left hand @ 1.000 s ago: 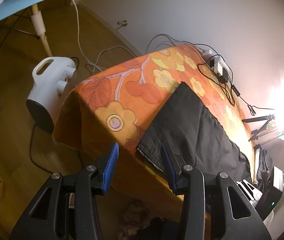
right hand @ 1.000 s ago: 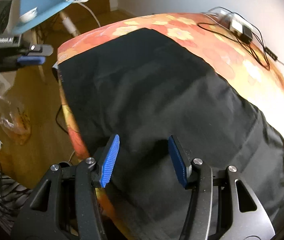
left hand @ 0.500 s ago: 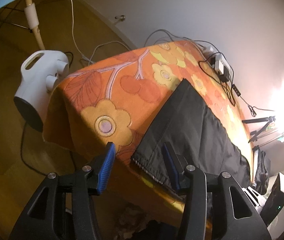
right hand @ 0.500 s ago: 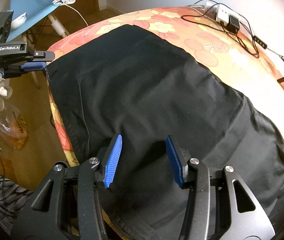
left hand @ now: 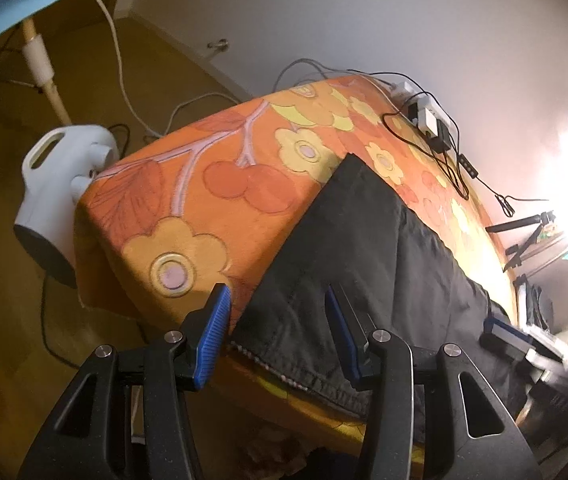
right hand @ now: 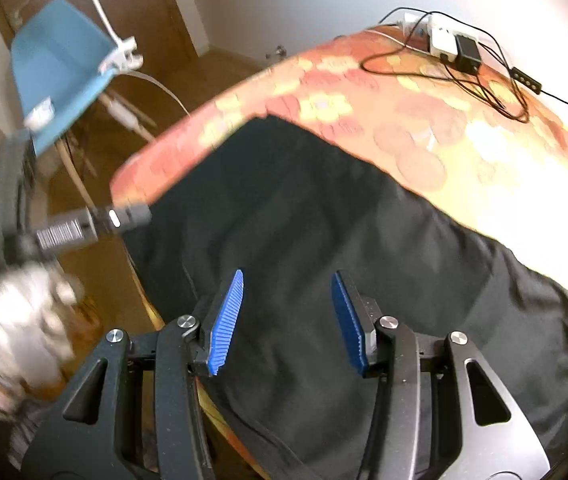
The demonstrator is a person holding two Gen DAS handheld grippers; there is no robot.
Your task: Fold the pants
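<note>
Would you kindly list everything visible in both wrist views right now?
pants: one, black, spread flat on the cloth, hem at the near edge
tablecloth: one, orange floral, covering the table
power strip and adapters: one cluster, white and black, far table edge, cables trailing
heater-like appliance: one, white, on the floor beside the table
chair: one, blue seat, a white clip on its edge
left gripper: black, blue pads, open over the hem
right gripper: black, blue pads, open above the pants

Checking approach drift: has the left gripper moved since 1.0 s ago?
Yes. The left gripper has closed in on the pants hem; the tablecloth edge looms larger.
</note>
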